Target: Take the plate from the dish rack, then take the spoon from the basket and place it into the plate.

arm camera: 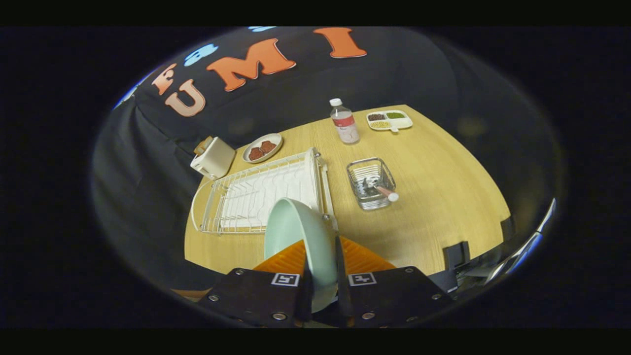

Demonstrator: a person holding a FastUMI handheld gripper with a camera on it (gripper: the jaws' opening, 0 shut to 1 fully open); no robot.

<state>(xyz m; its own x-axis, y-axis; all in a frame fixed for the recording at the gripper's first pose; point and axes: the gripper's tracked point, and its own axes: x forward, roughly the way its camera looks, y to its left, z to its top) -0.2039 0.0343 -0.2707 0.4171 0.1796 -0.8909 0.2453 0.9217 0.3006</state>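
Your tongs [323, 276] clamped on the pale green round plate [300, 241], white wire dish rack [256, 197] just beyond, clear basket [370, 183] with spoon [386, 192] ahead on the wooden table [443, 197].

I can read no text, brand or number on any object. The bottle [344, 122] on the tabletop [443, 197] carries a label, but its print is too small for me to resolve. The hand-held gripper [320, 281], clamped on the plate [300, 236], bears two square coded markers without legible characters.
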